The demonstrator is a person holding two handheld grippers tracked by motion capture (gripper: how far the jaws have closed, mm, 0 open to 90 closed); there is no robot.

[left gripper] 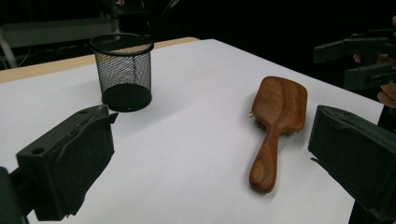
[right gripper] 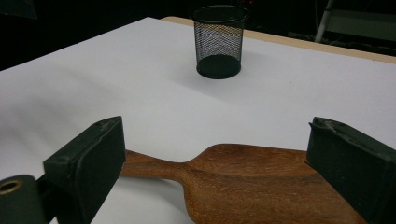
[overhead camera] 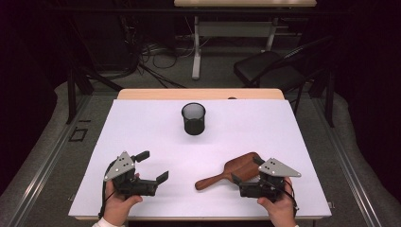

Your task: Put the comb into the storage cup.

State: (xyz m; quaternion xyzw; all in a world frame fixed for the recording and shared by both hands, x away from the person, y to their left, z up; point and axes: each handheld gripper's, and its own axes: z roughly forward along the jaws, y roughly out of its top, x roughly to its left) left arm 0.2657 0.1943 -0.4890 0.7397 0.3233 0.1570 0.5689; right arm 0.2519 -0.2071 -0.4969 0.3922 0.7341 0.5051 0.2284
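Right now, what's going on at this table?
A person holds a gripper in each hand over a white table. The right gripper is open, its jaws set either side of a wooden hairbrush that lies back-up, bristles down, handle pointing toward the left gripper. The left gripper is open too, holding nothing. An empty black mesh pen cup stands upright farther back. Nothing is gripped yet.
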